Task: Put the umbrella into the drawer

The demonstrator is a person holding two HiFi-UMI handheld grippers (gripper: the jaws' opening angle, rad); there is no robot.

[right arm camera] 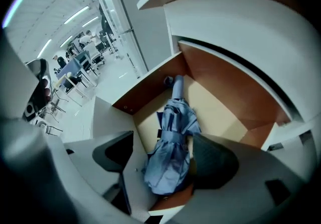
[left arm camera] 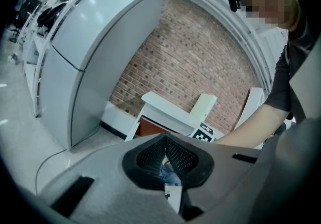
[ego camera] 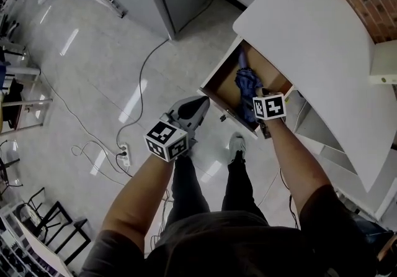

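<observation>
Blue umbrella lies folded inside the open drawer, right of centre in the head view. Right gripper hangs over it with fingers apart and not clamped. Left gripper, left of centre, has fingers together on nothing. Judgement: the umbrella lies where the task wants it; any withdrawal must lift clear without snagging fabric.

Grey left gripper, black-white marker cube

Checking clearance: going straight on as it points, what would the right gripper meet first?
Probably the blue umbrella lying in the open drawer; it sits between the right gripper's open jaws, depth unclear.
</observation>
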